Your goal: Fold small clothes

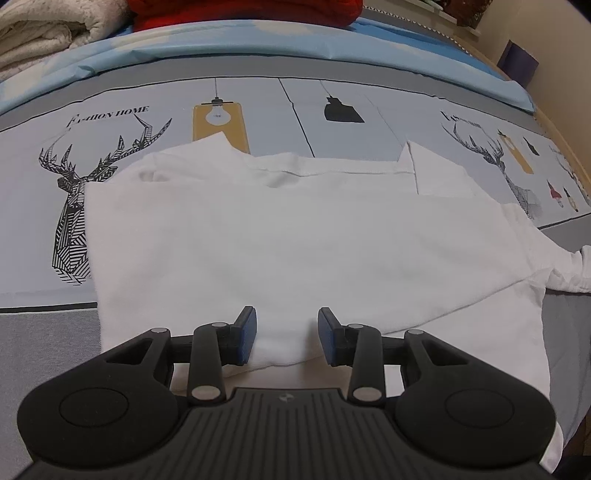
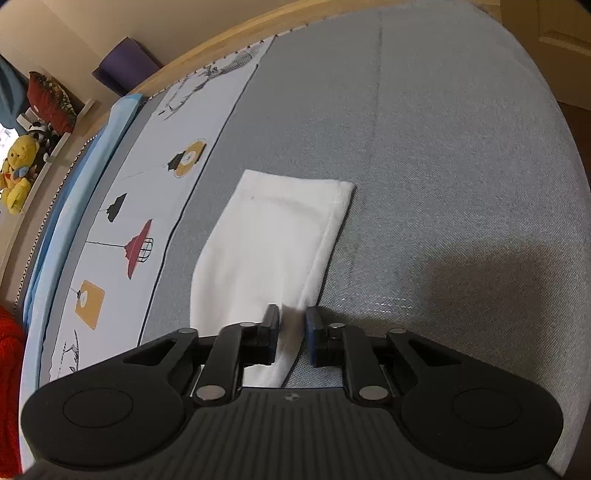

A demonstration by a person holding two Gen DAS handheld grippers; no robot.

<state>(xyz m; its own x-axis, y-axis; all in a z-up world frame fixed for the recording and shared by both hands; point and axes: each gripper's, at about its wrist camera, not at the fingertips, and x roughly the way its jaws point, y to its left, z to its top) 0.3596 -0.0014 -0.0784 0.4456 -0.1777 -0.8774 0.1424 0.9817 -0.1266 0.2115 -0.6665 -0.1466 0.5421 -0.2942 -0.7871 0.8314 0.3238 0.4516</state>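
A white T-shirt point(image 1: 280, 240) lies spread across the bed, partly folded, with its far edge turned over. My left gripper point(image 1: 287, 334) is open and sits over the shirt's near edge, with cloth between and under its blue pads. In the right wrist view one white sleeve point(image 2: 273, 240) stretches away over the grey bedding. My right gripper point(image 2: 292, 332) has its jaws narrowly apart with the sleeve's near edge between the pads; I cannot tell whether they pinch the cloth.
The bed cover point(image 1: 184, 122) is printed with deer and lamps, grey toward the front point(image 2: 443, 166). A folded cream blanket point(image 1: 40, 33) and a red item point(image 1: 243, 11) lie at the far side. Soft toys point(image 2: 18, 166) sit on a shelf beyond the bed.
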